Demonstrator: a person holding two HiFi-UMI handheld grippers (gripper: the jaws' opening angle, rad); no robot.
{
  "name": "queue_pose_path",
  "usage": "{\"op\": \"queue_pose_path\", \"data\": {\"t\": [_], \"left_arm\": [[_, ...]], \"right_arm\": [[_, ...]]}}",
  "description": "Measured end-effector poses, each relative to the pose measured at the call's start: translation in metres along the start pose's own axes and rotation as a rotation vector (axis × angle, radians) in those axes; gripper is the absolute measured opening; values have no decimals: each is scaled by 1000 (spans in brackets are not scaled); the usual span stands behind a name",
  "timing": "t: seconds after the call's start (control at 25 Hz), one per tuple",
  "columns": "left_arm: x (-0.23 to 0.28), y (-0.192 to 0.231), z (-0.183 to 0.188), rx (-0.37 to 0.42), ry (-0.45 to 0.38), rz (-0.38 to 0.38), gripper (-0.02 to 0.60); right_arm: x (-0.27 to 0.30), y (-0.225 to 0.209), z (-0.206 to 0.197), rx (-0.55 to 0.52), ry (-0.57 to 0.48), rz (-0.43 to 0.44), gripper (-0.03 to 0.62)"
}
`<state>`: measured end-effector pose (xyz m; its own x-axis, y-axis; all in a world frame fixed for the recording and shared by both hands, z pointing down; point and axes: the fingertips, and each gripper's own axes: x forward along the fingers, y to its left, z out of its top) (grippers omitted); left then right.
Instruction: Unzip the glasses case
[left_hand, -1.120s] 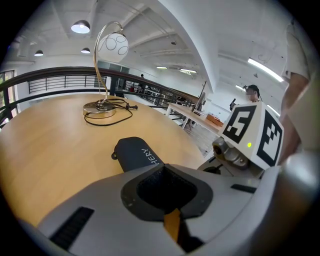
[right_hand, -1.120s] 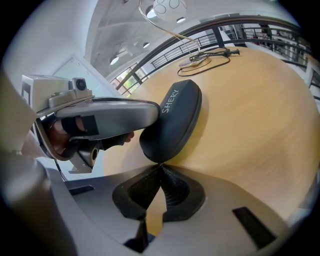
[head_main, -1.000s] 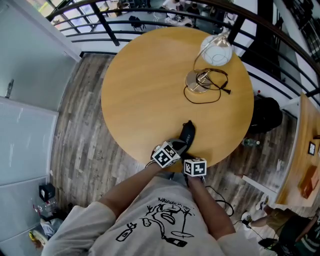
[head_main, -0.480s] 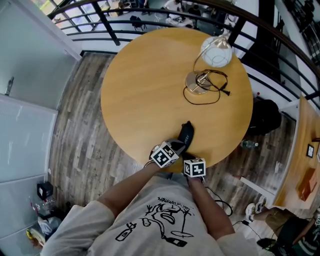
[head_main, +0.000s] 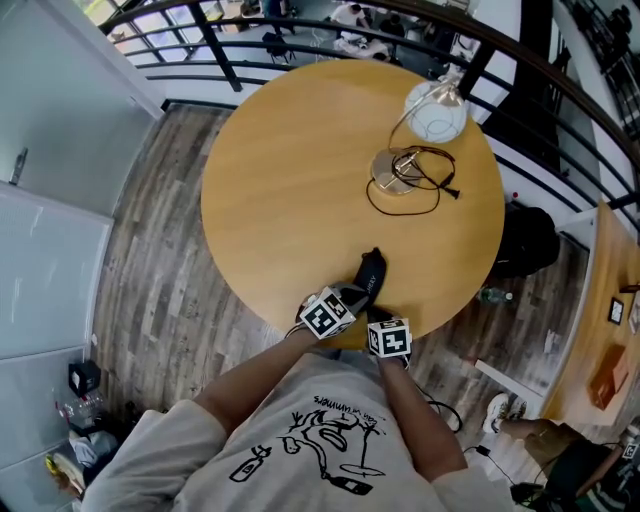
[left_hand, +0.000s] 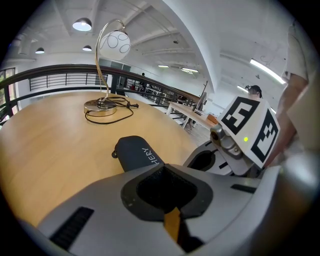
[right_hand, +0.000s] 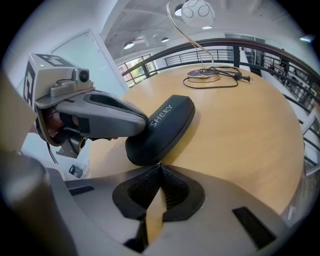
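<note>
A black glasses case (head_main: 372, 268) printed SHERY lies on the round wooden table (head_main: 280, 180), close to the near edge. My left gripper (head_main: 350, 298) is shut, its tips (left_hand: 162, 169) meeting at the case's (left_hand: 134, 152) near end, which they hide. In the right gripper view the left gripper's finger (right_hand: 142, 122) rests on the case's (right_hand: 165, 127) left side. My right gripper (right_hand: 160, 166) is shut at the case's near tip, with a small metal zipper pull pinched between its tips. It sits just right of the left one (head_main: 372, 312).
A desk lamp with a white globe shade (head_main: 432, 105) and a round metal base (head_main: 393, 168) stands at the table's far right, its black cable (head_main: 405, 195) looped beside it. A dark railing (head_main: 300, 25) runs behind the table. The table edge lies right under both grippers.
</note>
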<state>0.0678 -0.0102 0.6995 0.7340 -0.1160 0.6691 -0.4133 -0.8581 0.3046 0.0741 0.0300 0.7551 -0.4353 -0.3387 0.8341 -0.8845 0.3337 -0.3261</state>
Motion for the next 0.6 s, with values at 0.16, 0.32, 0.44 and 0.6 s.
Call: {"op": "queue_pose_path", "data": {"t": [0.16,0.32,0.44,0.6], "left_arm": [[2,1,-2,0,0,-3,8],[3,1,-2,3,-5,-8,6],[1,1,-1,1,5,-13,8],[0,-1,-1,-2,9,-11,6]], "right_arm": [[0,-7,4,-24,6,-15,23],[0,-11,7,-44,13,-19,23],[0,-15,11,-61,19,-25,23],[-1,-21,15,-96,26,-33,23]]}}
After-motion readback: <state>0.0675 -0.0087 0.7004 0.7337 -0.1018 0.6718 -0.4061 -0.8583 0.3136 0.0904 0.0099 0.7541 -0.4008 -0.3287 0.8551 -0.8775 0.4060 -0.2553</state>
